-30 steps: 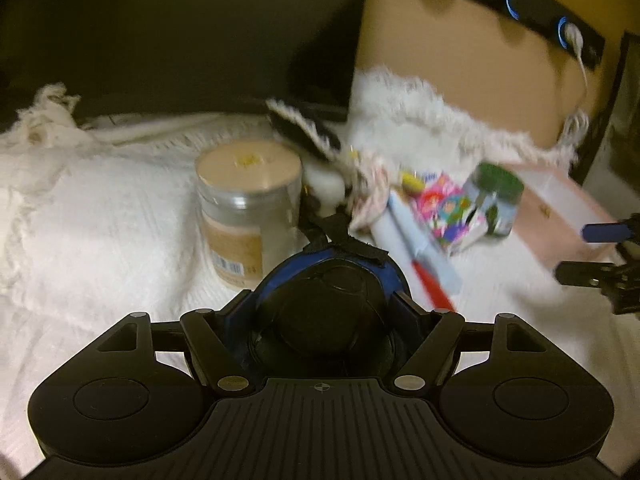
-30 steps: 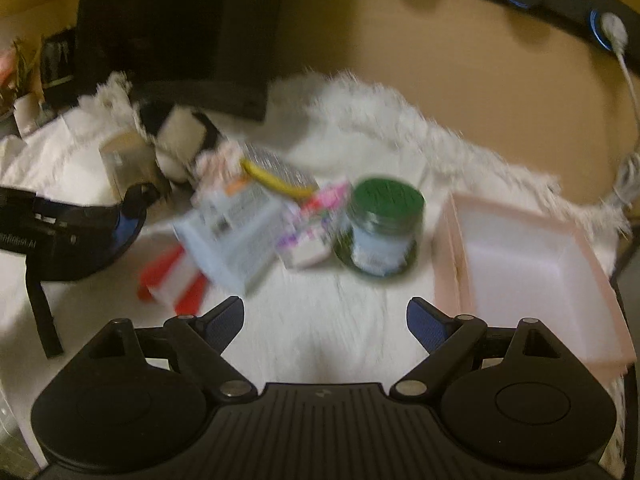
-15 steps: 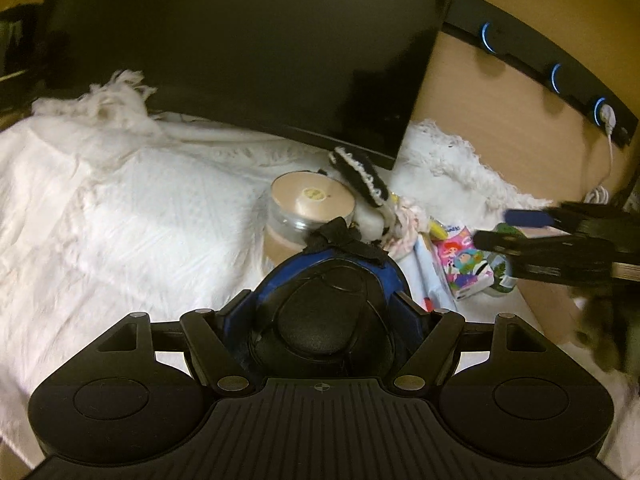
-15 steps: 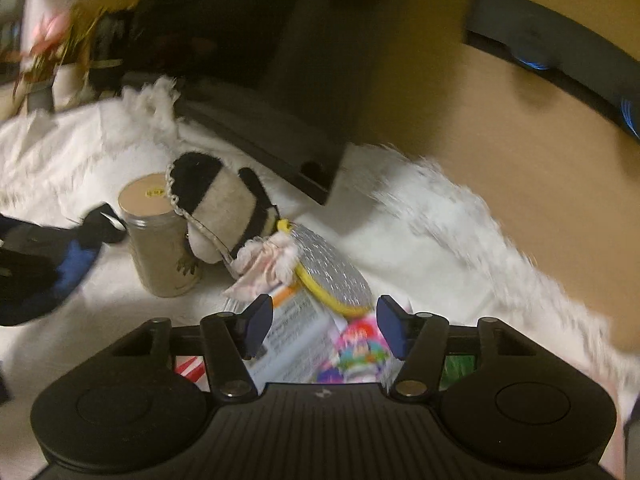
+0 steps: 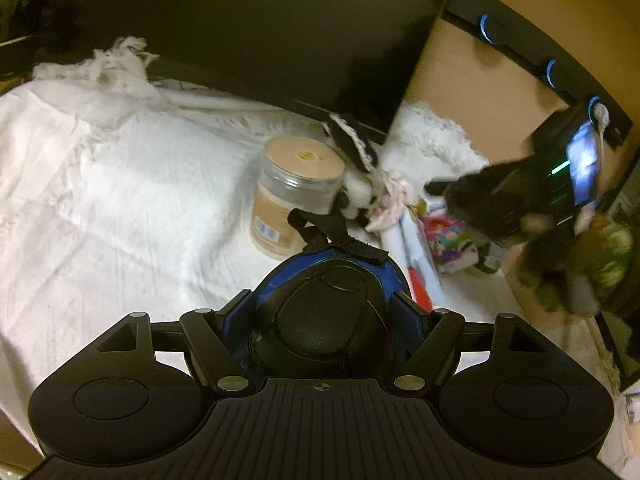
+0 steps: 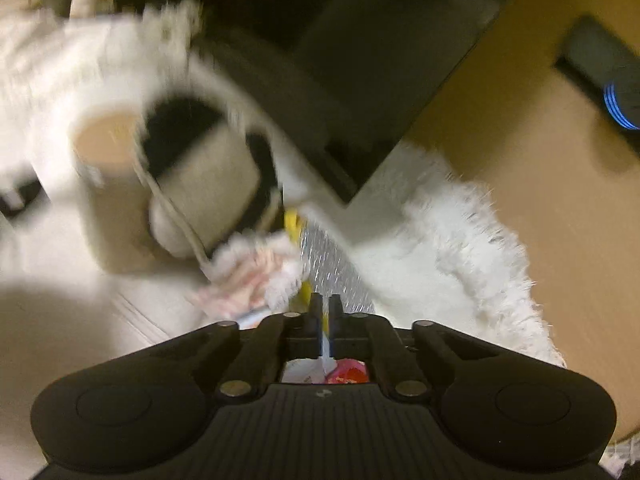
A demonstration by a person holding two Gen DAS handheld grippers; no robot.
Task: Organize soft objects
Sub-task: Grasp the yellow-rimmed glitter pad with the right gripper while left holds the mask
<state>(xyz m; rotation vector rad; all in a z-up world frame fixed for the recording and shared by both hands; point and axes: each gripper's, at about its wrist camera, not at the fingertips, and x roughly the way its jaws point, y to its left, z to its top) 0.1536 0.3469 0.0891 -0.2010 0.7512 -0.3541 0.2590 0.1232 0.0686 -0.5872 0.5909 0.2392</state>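
My left gripper (image 5: 326,306) is shut on a blue and black padded thing with black straps (image 5: 320,280), held above the white cloth (image 5: 120,200). Beyond it a black and white plush toy (image 5: 356,164) leans on a tan-lidded jar (image 5: 298,196), with a pink and white rag (image 5: 390,204) beside them. My right gripper (image 6: 326,306) is shut and empty, just short of the rag (image 6: 248,276) and the plush toy (image 6: 208,168). In the left wrist view, blurred, the right gripper (image 5: 448,190) reaches into the pile from the right.
A colourful packet (image 5: 448,240), a white and red tube (image 5: 416,264) and a silver disc with a yellow rim (image 6: 332,268) lie in the pile. A black monitor (image 5: 260,20) stands behind. A power strip with blue lights (image 5: 552,72) runs along the wall. A sleeved hand (image 5: 600,268) is at right.
The right gripper went from wide open to shut and swung left, from over the green-lidded jar and tray to the plush toy. The left gripper kept its hold and drifted a little.
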